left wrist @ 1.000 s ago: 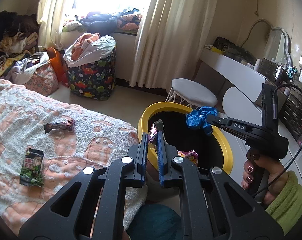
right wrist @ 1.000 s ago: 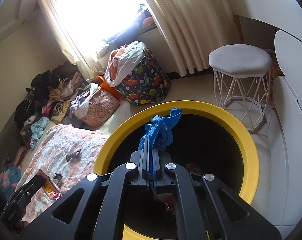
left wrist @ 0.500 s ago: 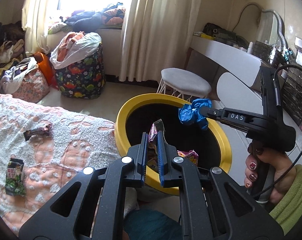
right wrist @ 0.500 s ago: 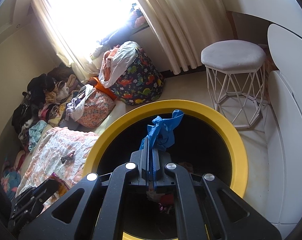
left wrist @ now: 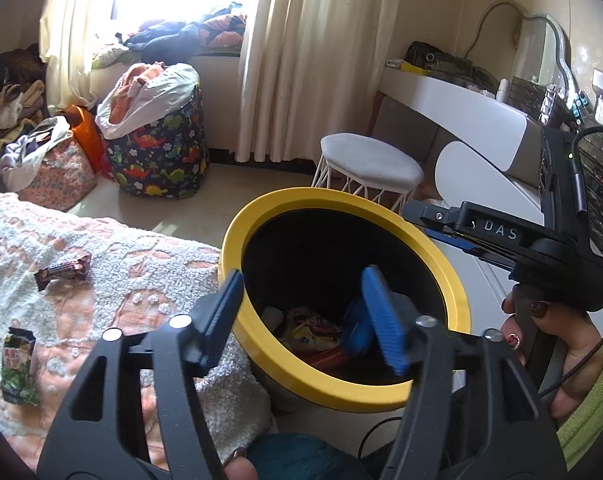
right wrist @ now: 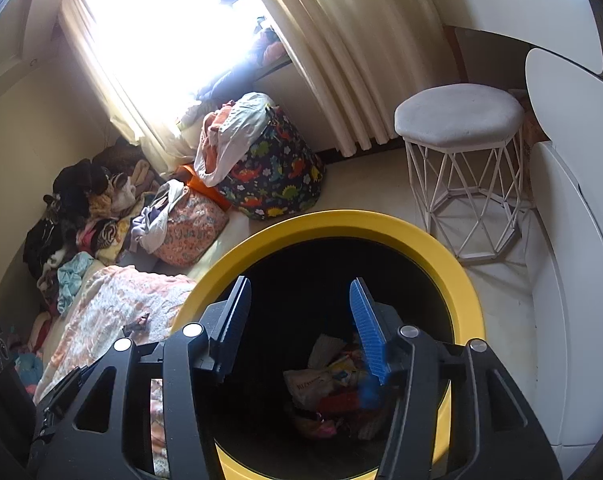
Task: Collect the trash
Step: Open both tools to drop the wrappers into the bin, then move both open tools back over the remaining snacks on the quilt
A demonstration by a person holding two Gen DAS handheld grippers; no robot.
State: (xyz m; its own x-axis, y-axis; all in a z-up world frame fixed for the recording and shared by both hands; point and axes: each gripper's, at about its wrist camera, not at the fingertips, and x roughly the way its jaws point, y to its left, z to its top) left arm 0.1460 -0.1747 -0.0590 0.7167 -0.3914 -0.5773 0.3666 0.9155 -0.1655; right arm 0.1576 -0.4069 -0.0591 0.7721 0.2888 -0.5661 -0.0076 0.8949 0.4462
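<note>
Over the yellow-rimmed bin [right wrist: 441, 258], both tools spread wide and empty, left tool [left wrist: 301, 314], right tool [right wrist: 299, 322], trash [right wrist: 333, 384] lying below.

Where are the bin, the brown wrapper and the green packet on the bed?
bin [left wrist: 433, 256], left wrist view, on its yellow rim.
brown wrapper [left wrist: 63, 271], left wrist view, on its middle.
green packet [left wrist: 18, 368], left wrist view, on its printed front.

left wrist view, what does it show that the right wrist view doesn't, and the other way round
Only the left wrist view shows the green snack packet on the bedspread, the right hand-held gripper seen from outside, and the cluttered white vanity counter. Only the right wrist view shows the dark clothes pile against the wall. Both show the yellow-rimmed black bin holding wrappers, the white wire-legged stool and the dinosaur-print bag.
</note>
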